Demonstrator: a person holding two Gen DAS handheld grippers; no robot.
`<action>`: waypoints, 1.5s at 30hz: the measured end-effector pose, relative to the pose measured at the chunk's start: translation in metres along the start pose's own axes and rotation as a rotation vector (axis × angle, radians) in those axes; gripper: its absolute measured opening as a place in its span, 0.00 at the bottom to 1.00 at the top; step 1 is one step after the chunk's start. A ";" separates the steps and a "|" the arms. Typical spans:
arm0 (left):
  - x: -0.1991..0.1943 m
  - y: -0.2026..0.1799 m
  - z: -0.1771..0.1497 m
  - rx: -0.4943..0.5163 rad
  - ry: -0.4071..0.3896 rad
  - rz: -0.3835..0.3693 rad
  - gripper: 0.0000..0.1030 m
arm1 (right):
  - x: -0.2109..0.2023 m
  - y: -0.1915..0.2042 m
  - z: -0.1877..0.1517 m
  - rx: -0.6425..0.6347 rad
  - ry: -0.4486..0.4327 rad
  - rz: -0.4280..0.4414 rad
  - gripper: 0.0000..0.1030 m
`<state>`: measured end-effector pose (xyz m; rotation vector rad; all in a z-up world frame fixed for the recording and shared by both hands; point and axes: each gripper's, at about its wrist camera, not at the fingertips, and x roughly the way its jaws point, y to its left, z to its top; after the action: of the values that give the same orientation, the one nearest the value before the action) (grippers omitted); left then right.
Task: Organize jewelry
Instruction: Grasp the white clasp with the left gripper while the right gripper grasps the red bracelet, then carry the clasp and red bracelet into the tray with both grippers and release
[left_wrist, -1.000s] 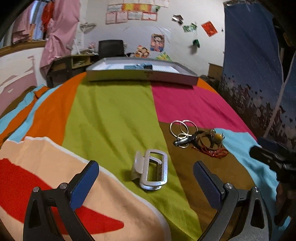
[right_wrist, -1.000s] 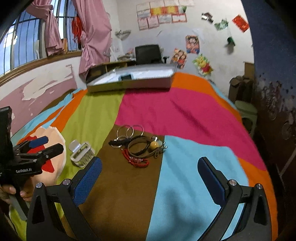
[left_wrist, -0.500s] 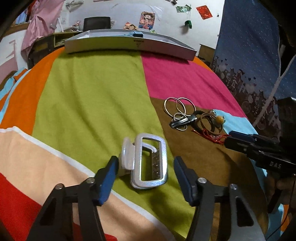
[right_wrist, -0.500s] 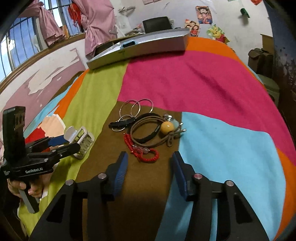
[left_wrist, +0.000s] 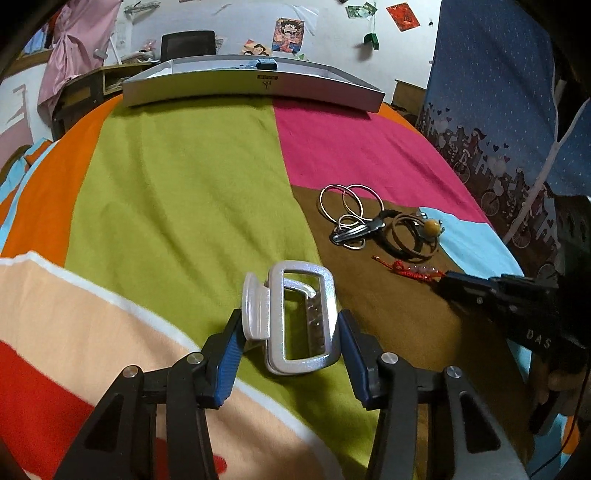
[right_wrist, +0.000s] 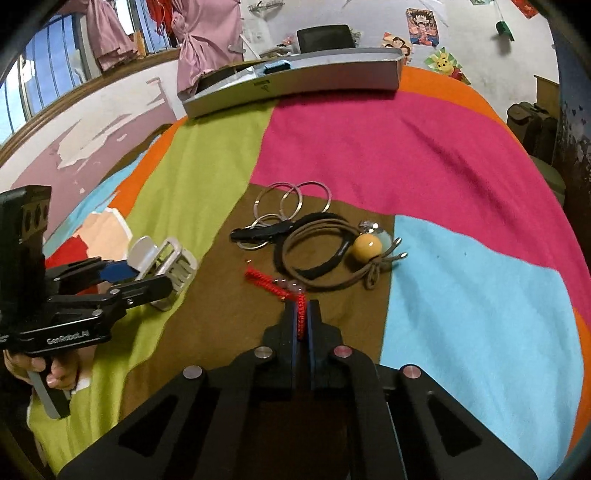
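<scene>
Left wrist view is looking down its own left gripper, whose jaws are closing around the silver hair claw clip; the blue pads are sitting against both flanks of the clip, which is lying on the lime-green patch of the patchwork blanket. Up and to the right, on the brown patch, the silver hoop bangles are overlapping one another, a black hair clip is lying across the smaller rings, and a cord bracelet with an amber bead is resting just beside them. The red braided bracelet is stretching toward the right gripper, but here only the black side of that tool is showing, so its grip is not readable from this angle. A grey tray is sitting at the far end of the blanket.

Right wrist view is supplying what the other cannot: the right gripper is pinched narrow, with the red braided bracelet caught between its pads while the rest of the braid is trailing onto the brown cloth. It is also showing the left gripper from the side, a hand wrapped around its handle, and the hair claw clip standing between its fingers. The bangles, the black hair clip and the beaded cord bracelet are lying just beyond the pinched braid. The grey tray is resting far back, with a barred window off to the left.
</scene>
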<state>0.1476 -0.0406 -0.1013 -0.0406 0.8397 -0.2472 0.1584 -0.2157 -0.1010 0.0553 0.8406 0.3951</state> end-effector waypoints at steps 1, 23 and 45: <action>-0.002 0.000 -0.002 -0.004 -0.001 -0.004 0.46 | -0.003 0.002 -0.003 0.004 -0.005 0.009 0.04; -0.037 -0.001 0.047 -0.147 -0.147 -0.056 0.46 | -0.065 0.001 0.014 0.061 -0.220 0.059 0.04; 0.061 0.084 0.253 -0.268 -0.262 0.142 0.46 | 0.010 -0.046 0.258 0.044 -0.338 -0.016 0.04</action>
<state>0.3909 0.0107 0.0122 -0.2578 0.6069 0.0061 0.3683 -0.2275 0.0551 0.1522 0.5157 0.3403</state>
